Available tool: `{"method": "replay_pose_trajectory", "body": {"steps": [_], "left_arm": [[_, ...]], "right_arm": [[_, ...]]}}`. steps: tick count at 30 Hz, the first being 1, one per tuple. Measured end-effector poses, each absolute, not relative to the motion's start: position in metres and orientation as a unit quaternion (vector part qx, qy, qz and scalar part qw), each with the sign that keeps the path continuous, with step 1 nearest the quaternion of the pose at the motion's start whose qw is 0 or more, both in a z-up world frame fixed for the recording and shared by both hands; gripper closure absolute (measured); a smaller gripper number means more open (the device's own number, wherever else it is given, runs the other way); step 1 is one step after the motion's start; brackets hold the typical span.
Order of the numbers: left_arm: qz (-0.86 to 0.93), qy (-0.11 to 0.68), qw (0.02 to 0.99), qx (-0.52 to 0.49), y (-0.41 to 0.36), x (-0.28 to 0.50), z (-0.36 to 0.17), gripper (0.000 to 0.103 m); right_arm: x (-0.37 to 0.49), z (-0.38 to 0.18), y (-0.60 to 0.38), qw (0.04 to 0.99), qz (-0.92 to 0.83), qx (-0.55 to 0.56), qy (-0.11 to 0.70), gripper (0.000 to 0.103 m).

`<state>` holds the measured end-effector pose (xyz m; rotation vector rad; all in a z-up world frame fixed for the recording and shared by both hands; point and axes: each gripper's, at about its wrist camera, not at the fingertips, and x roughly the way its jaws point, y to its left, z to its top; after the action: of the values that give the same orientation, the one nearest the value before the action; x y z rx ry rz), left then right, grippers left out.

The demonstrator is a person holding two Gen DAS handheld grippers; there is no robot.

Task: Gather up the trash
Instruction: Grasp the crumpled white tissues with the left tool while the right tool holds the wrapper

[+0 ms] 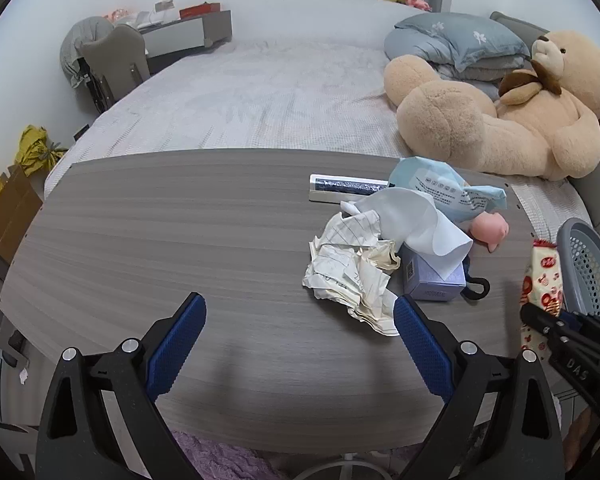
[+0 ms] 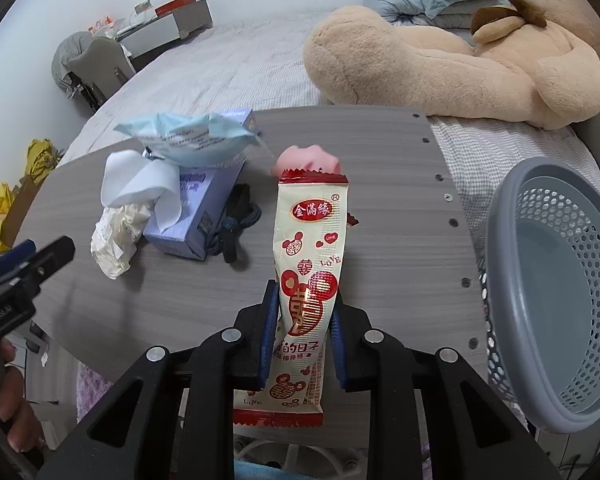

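My right gripper (image 2: pixel 305 304) is shut on a cream and red snack wrapper (image 2: pixel 308 248), held upright above the grey wooden table (image 2: pixel 380 184); the wrapper also shows in the left wrist view (image 1: pixel 542 280). A grey perforated basket (image 2: pixel 552 288) stands just right of it, at the table's right edge. My left gripper (image 1: pixel 300 320) is open and empty above the table's front, with crumpled paper (image 1: pixel 352 272) just beyond its right finger. A white tissue (image 1: pixel 412 220) and a light blue plastic packet (image 1: pixel 444 188) lie behind the paper.
A purple box (image 1: pixel 432 276), a black hair tie (image 1: pixel 476 286), a pink toy (image 1: pixel 490 230) and a long dark box (image 1: pixel 344 188) sit among the trash. Behind the table is a bed with a large teddy bear (image 1: pixel 500 108) and pillows (image 1: pixel 456 40).
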<state>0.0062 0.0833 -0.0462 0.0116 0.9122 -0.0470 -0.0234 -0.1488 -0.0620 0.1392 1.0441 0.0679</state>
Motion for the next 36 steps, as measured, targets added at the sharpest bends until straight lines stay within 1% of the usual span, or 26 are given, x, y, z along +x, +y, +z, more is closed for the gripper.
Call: {"method": "replay_pose_trajectory", "body": {"steps": [11, 18, 28, 36], "left_arm": [[-0.041, 0.459, 0.888, 0.007, 0.061, 0.030, -0.066, 0.010], [-0.025, 0.469, 0.883, 0.012, 0.069, 0.037, -0.080, 0.010], [0.009, 0.469, 0.883, 0.003, 0.107, 0.033, -0.079, 0.010], [-0.038, 0.462, 0.886, -0.007, 0.098, 0.024, -0.068, 0.010]], "right_arm": [[-0.027, -0.056, -0.162, 0.866, 0.028, 0.081, 0.493, 0.079], [-0.025, -0.057, -0.164, 0.865, 0.023, 0.083, 0.495, 0.080], [-0.021, -0.058, -0.158, 0.864, 0.027, 0.077, 0.497, 0.080], [-0.020, -0.059, -0.158, 0.864, 0.027, 0.076, 0.498, 0.079]]}}
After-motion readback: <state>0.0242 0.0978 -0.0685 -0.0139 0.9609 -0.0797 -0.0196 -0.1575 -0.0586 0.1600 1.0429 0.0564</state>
